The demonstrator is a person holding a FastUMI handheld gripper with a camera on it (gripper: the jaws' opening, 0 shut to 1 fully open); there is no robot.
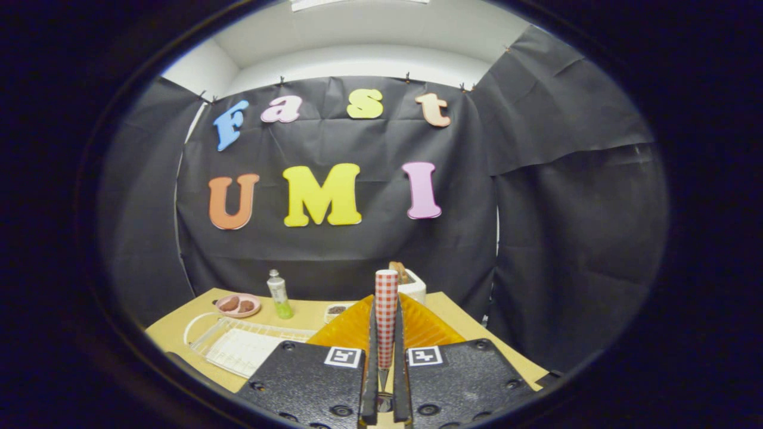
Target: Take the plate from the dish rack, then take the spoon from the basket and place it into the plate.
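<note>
My gripper (385,342) is shut on the spoon (386,292), whose red-and-white checked handle stands upright between the fingers and pokes up past them. The spoon's bowl is hidden low down between the fingers. Just beyond and below the fingers, the orange ribbed plate (426,328) lies on the yellow table (304,311), with the spoon held over it. The white basket (414,289) stands behind the plate, with something brown sticking up in it. The white dish rack (238,345) lies to the left of the fingers.
A pink dish (238,305) with brown food sits at the table's back left. A small bottle of green liquid (279,295) stands beside it, and a small white tub (337,310) is near the plate. Black cloth walls close in the table.
</note>
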